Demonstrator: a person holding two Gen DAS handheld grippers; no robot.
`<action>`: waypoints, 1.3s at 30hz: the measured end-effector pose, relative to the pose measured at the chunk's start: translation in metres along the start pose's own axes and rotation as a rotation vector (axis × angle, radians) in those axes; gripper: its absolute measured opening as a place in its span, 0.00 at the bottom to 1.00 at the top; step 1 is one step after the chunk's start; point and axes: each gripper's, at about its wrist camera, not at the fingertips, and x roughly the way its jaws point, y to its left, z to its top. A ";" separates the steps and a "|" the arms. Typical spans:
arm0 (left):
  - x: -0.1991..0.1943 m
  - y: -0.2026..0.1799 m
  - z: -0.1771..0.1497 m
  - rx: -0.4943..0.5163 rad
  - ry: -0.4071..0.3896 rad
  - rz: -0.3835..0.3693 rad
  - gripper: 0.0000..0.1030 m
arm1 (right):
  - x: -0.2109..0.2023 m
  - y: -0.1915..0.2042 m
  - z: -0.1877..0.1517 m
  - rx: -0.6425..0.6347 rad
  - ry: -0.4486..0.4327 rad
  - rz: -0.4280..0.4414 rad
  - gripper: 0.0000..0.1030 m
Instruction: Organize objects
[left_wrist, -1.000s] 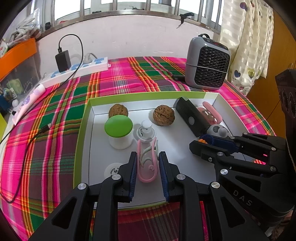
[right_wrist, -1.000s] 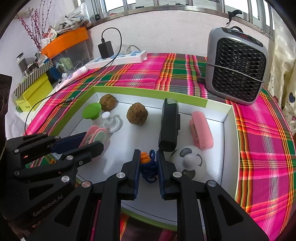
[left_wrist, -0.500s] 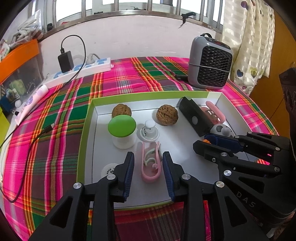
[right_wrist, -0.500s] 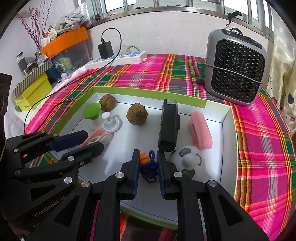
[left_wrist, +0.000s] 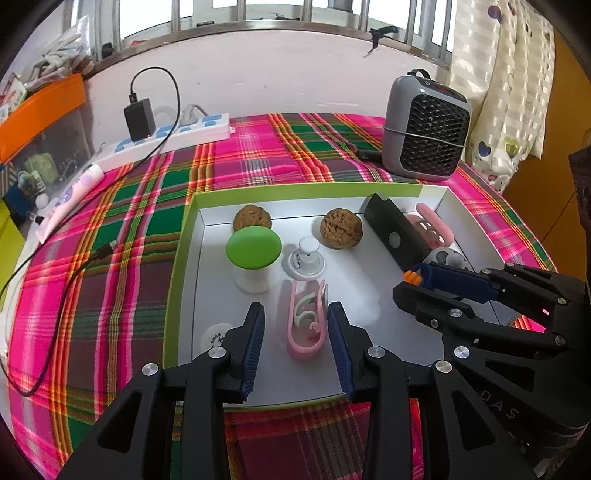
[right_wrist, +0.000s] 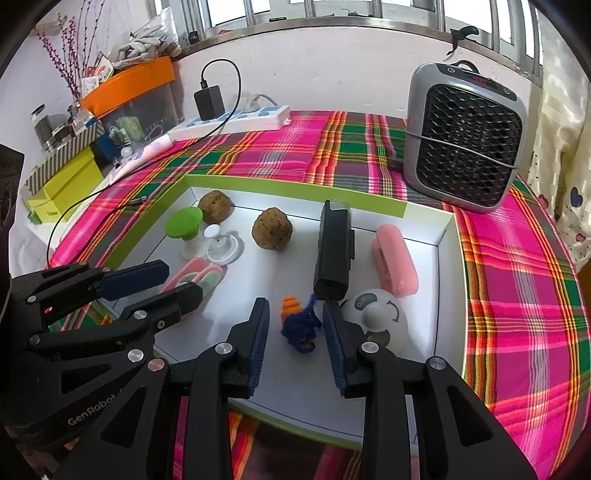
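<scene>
Now both hand-held grippers (left_wrist: 295, 325) (right_wrist: 295, 328) newly parted.

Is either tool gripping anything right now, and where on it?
Nothing is held. The left tool has just opened around the pink clip; the right tool has just opened around the blue-corded earplug. Both items lie in the tray.

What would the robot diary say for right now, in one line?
left gripper: opening, pink plastic clip released | right gripper: opening, blue cord with orange plug released | white tray
</scene>
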 end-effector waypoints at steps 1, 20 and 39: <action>-0.001 0.000 0.000 -0.002 -0.002 -0.001 0.33 | -0.001 0.000 0.000 0.001 -0.003 -0.001 0.31; -0.038 0.001 -0.018 -0.027 -0.068 0.057 0.33 | -0.032 0.006 -0.011 0.026 -0.060 -0.028 0.39; -0.078 -0.002 -0.053 -0.043 -0.119 0.104 0.33 | -0.069 0.024 -0.043 0.028 -0.098 -0.075 0.46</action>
